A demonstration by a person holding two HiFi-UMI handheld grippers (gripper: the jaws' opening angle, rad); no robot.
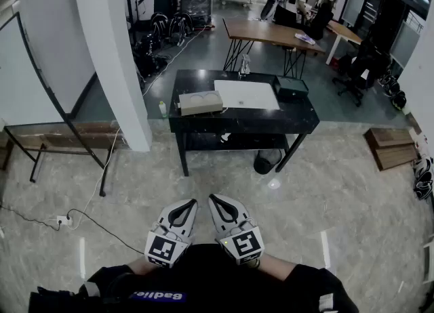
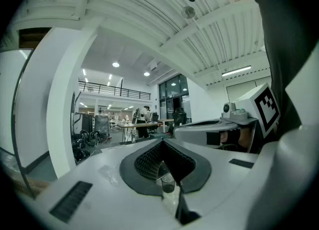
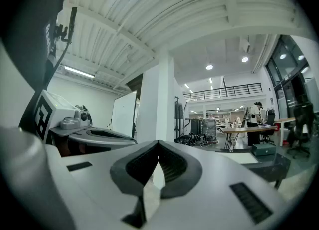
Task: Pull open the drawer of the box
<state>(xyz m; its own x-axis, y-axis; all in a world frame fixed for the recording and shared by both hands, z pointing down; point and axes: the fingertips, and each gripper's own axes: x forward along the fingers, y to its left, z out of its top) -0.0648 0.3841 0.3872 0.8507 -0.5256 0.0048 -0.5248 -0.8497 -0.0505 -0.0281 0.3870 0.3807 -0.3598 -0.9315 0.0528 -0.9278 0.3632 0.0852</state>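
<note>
A beige box (image 1: 201, 103) with two round marks on its top sits at the left end of a black table (image 1: 298, 120), several steps ahead of me. Both grippers are held side by side close to my body, far short of the table. In the head view my left gripper (image 1: 192, 202) and my right gripper (image 1: 212, 198) each have their fingertips together, with nothing between them. The left gripper view shows the left gripper (image 2: 162, 142) pointing level into the hall. The right gripper (image 3: 158, 143) likewise points level, jaws meeting at the tip. The box's drawer front is too small to make out.
On the table also lie a white sheet (image 1: 246, 94) and a dark green case (image 1: 291, 87). A white pillar (image 1: 112, 54) stands left of the table. A power strip (image 1: 62, 221) with a cable lies on the floor at left. Wooden boards (image 1: 393, 148) lie at right.
</note>
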